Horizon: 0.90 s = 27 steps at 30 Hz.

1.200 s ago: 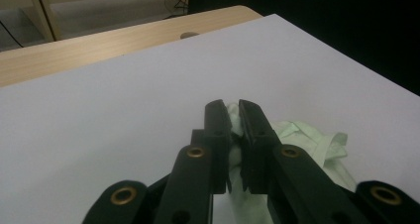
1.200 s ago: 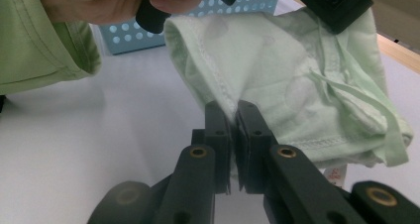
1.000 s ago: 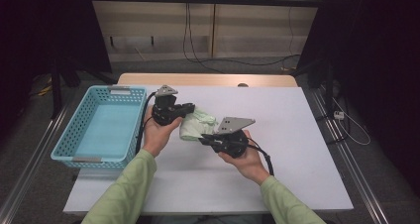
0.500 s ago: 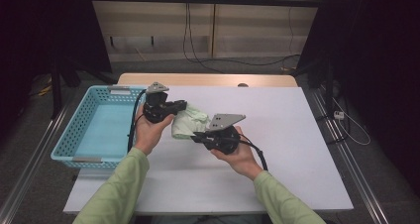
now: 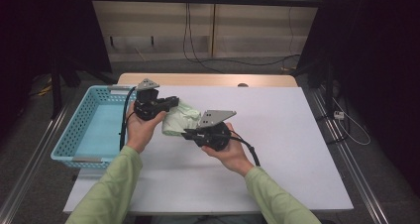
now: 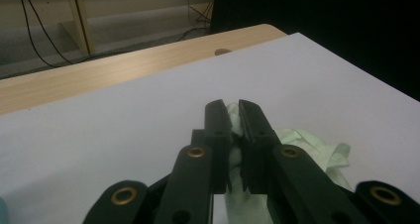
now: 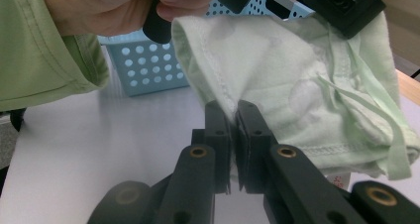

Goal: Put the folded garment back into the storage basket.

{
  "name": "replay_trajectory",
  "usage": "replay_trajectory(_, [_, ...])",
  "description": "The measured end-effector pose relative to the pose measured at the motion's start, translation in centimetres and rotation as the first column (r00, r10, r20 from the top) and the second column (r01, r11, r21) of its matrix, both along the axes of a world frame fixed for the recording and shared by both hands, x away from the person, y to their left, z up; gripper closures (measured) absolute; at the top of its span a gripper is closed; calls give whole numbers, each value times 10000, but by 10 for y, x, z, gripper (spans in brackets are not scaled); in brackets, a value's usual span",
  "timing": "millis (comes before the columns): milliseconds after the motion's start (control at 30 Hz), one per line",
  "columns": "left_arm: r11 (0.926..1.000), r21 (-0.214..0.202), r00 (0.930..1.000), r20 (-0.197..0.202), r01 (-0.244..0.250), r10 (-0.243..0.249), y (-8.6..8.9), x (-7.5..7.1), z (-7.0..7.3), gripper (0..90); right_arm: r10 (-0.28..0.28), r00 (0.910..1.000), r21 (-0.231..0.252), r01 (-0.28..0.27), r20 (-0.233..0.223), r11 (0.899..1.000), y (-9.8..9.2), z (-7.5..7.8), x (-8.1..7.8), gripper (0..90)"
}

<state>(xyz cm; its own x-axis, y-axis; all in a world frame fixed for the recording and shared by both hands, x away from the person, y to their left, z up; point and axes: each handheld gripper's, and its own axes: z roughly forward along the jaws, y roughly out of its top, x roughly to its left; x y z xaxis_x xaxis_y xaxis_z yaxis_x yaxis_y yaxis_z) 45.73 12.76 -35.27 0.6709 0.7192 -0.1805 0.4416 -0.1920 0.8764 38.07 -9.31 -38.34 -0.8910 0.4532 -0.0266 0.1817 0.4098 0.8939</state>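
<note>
White sheeting covers the table (image 5: 297, 149), with a strip of bare wood showing along its far edge and dark curtains standing to either side of the room.

A pale green garment (image 5: 179, 121) with stitched hems and thin drawstrings hangs bunched between the two tools, left of the table's centre and held up off the surface. In the right gripper view its stitched edge (image 7: 223, 92) runs down into the jaws of the right hand-held gripper (image 7: 233, 110), which are closed on the fabric. In the left gripper view the jaws of the left hand-held gripper (image 6: 233, 110) are likewise closed, with a fold of the same cloth pinched between them and the rest of the cloth (image 6: 317, 149) trailing off below and to the right.

In the high view the left hand-held gripper (image 5: 171, 103) holds the garment's far left side, and the right hand-held gripper (image 5: 190, 133) holds its near right side; each carries a grey three-cornered plate. The person's left hand (image 5: 142, 130) and right hand (image 5: 229, 152) come in from the near edge in light green sleeves.

A light blue perforated plastic basket (image 5: 67, 142) sits at the table's left edge, just beside the left hand. Cables hang down the wall panel behind the table.
</note>
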Motion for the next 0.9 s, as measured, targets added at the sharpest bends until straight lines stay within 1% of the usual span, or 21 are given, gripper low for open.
replay_trajectory(67, [10000, 78, 10000, 21, -7, 7, 3, 0, 2, 842, 21, 10000, 41, -21, 22, 10000, 2, 1, 1, 862])
replay_trajectory(100, [10000, -2, 10000, 50, -45, 45, 4, 0, 2, 842, 20, 10000, 70, -20, 30, 10000, 3, 2, 1, 862])
replay_trajectory(433, [9997, -40, 9997, 100, -225, 226, 15, 0, 7, 842, 213, 9997, 187, -215, 82, 9996, 16, 6, 5, 862])
replay_trajectory(633, [9996, -25, 9993, 225, -285, 285, 22, 0, 13, 842, 281, 9995, 277, -285, 127, 9992, 23, 9, 7, 862])
replay_trajectory(800, [9994, -66, 9990, 269, -342, 344, 28, 1, 15, 842, 345, 9993, 441, -350, 119, 9984, 30, 12, 9, 862])
replay_trajectory(900, [9989, -92, 9985, 306, -449, 452, 31, 1, 16, 842, 433, 9989, 459, -439, 151, 9980, 33, 13, 10, 862])
